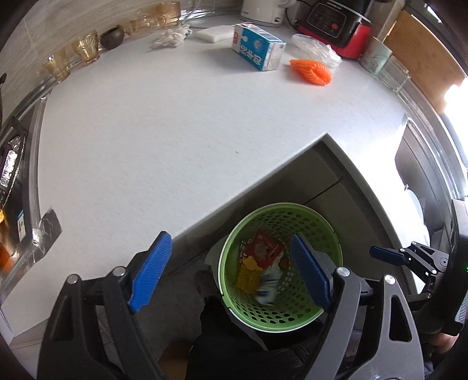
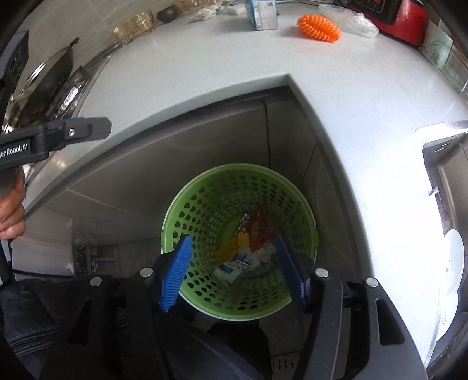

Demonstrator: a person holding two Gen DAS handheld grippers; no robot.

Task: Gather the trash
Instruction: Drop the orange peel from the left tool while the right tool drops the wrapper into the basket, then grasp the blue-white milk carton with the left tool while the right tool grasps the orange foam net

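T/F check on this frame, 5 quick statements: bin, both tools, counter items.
1. The green bin already holds trash. True: a red wrapper and other scraps lie inside.
2. The right tool is clamped on a wrapper. False: it is open and holds nothing.
3. The left tool is open. True.
4. The milk carton is in the bin. False: it stands on the counter.
5. The orange brush lies on the floor. False: it is on the counter.

A white L-shaped kitchen counter (image 1: pixel 152 152) carries a blue-and-white milk carton (image 1: pixel 257 46), an orange ribbed brush (image 1: pixel 311 71), a crumpled clear plastic bag (image 1: pixel 317 48), amber glasses (image 1: pixel 86 46) along the wall and a red-and-black cooker (image 1: pixel 336 23).
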